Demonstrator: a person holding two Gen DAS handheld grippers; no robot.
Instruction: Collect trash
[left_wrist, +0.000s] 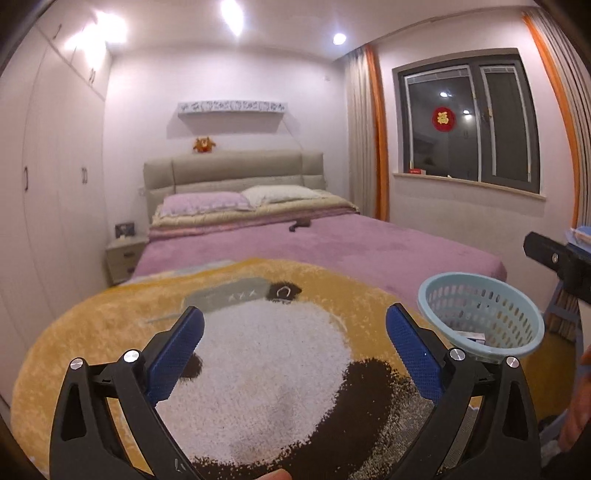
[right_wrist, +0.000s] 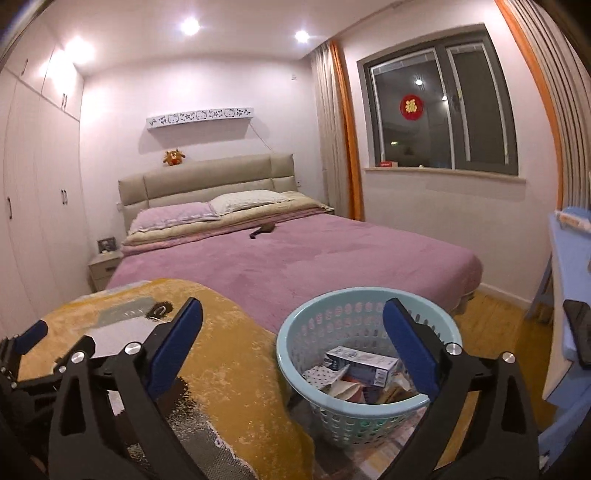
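福 on window decal (red)

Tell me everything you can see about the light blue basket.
The basket is round, pale blue, and looks like plastic, with a smooth solid rim and walls pierced by rows of small holes. It stands upright and open-topped beside the yellow rug, near the foot of the bed. Inside lies a heap of trash: a white and blue carton on top of crumpled wrappers and paper. Neither gripper touches it; the right gripper hangs open in front of it.
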